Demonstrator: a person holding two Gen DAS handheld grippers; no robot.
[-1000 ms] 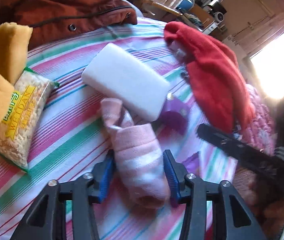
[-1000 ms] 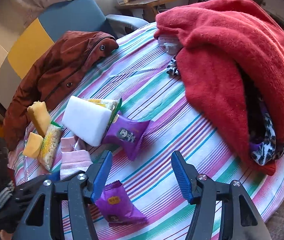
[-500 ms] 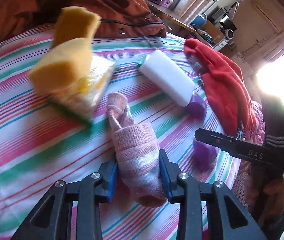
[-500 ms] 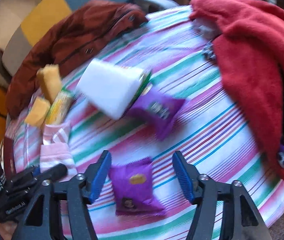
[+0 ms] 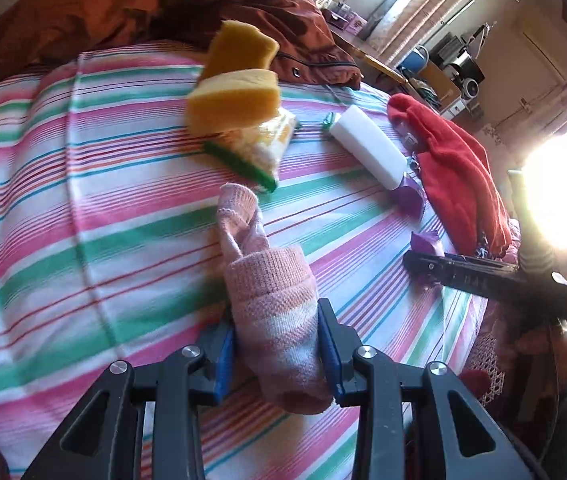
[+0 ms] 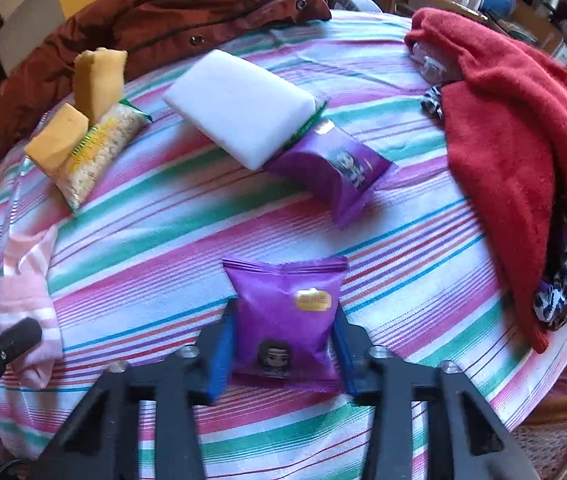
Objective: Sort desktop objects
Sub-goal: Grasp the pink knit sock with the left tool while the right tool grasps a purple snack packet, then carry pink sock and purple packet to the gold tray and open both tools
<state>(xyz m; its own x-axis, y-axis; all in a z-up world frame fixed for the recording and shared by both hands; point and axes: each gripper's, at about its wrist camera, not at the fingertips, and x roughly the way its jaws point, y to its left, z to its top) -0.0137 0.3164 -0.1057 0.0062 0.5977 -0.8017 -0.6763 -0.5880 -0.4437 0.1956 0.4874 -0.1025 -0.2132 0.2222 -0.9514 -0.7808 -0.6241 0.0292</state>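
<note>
A pink striped sock (image 5: 271,300) hangs limp between the blue pads of my left gripper (image 5: 275,328), which is shut on it just above the striped tablecloth (image 5: 83,200). In the right wrist view that sock (image 6: 27,292) shows at the far left. My right gripper (image 6: 283,332) points steeply down over a purple snack packet (image 6: 283,304). Its jaws are closing and both pads touch the packet's sides. A second purple packet (image 6: 331,164) lies beyond, partly under a white foam block (image 6: 239,104).
Two yellow sponges (image 6: 97,76) rest on a clear bag of grain snack (image 6: 99,152) at the back left. A brown jacket (image 6: 163,8) covers the far edge. A red fleece (image 6: 515,132) over a patterned cloth fills the right side. The right gripper's black frame (image 5: 483,280) stands right of the sock.
My left gripper closed on the sock and carried it away from the white block. My right gripper dropped over the near purple packet and its jaws came in against it.
</note>
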